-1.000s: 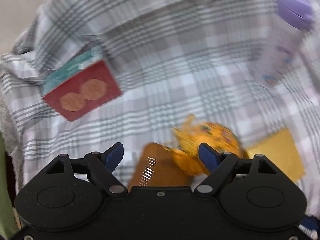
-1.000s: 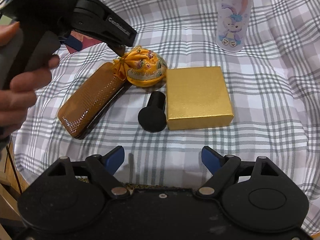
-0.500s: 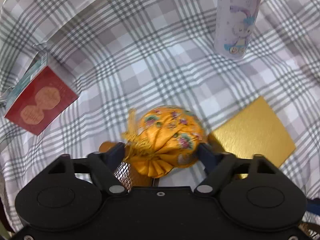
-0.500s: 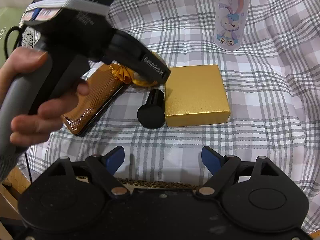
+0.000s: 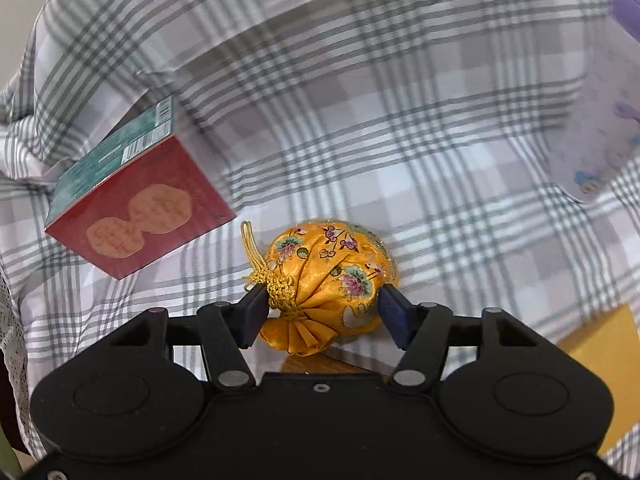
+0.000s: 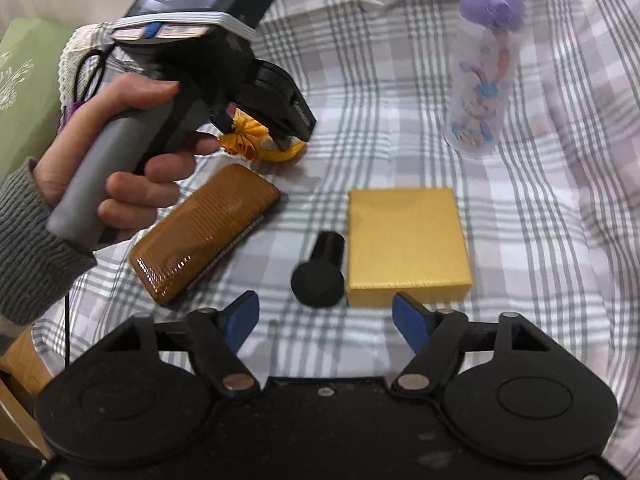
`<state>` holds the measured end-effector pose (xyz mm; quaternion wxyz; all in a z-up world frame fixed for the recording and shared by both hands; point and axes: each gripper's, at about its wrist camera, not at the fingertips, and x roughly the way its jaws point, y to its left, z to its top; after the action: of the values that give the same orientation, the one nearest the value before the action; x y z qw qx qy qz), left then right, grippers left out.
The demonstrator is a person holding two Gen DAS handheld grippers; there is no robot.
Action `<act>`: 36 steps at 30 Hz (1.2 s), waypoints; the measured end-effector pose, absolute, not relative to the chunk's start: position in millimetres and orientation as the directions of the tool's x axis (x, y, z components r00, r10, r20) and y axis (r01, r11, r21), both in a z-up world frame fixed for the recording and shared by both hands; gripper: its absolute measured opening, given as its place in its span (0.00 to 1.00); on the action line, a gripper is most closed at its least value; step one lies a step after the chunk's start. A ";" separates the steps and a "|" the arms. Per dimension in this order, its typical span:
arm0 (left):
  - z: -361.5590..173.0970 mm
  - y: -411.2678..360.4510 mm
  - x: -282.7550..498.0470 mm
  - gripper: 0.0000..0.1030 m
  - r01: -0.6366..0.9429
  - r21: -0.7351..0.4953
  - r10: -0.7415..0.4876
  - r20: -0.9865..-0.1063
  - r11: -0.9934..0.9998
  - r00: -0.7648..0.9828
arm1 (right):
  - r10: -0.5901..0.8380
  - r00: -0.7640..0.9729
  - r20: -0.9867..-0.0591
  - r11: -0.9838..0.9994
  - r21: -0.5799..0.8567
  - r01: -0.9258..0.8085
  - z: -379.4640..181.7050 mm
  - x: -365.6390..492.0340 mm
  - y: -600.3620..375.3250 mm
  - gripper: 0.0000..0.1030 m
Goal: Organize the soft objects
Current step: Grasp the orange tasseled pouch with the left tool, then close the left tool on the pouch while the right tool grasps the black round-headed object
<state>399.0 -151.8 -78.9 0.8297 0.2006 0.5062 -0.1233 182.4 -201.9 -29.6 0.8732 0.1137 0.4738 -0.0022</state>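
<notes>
A yellow embroidered cloth pouch (image 5: 328, 276) with a gold tassel sits between the blue pads of my left gripper (image 5: 322, 308). The jaws are closing and both pads press into its sides. In the right wrist view a hand (image 6: 120, 152) holds the left gripper (image 6: 258, 130) with the pouch (image 6: 256, 142) just past the far end of a brown glossy case (image 6: 206, 234). I cannot tell whether the pouch is clear of the cloth. My right gripper (image 6: 326, 318) hovers near the table's front edge, its jaws closing with nothing between them.
On the plaid tablecloth (image 6: 392, 112) lie a gold box (image 6: 406, 242) and a black cylinder (image 6: 320, 272) beside it. A clear bottle with a purple cap (image 6: 482, 92) stands at the back right. A red and green box (image 5: 140, 216) lies left of the pouch.
The left gripper has come down over the pouch and closed on it, then carried it away from the gold box toward the red box. The right gripper's jaws have narrowed.
</notes>
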 end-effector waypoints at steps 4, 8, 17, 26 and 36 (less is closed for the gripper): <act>-90.5 -149.2 406.3 0.69 0.395 0.224 0.040 -0.905 0.891 0.423 | 0.101 0.568 -0.817 0.984 0.168 0.066 -30.0 190.4 -189.2 0.67; -104.1 -146.5 409.1 0.74 0.413 0.220 0.051 -0.923 0.884 0.382 | 0.110 0.567 -0.817 0.988 0.152 0.028 -35.0 199.2 -181.8 0.67; -118.1 -113.7 446.2 0.98 0.340 0.054 -0.021 -0.977 0.939 0.212 | 0.105 0.532 -0.840 0.992 0.124 0.001 -42.0 207.4 -167.9 0.67; -118.6 -122.7 437.8 0.98 0.393 0.090 -0.007 -0.971 0.915 0.239 | 0.119 0.456 -0.882 0.990 0.143 0.018 -53.7 214.4 -161.0 0.70; -121.1 -121.0 455.6 0.98 0.422 0.023 -0.059 -0.982 0.906 0.180 | 0.129 0.546 -0.828 0.991 0.100 -0.084 -35.9 241.0 -159.4 0.69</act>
<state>455.6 -121.0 -121.1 0.7541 0.1466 0.6200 -0.1596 241.0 -159.4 -35.9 0.8788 0.0243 0.4727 0.0606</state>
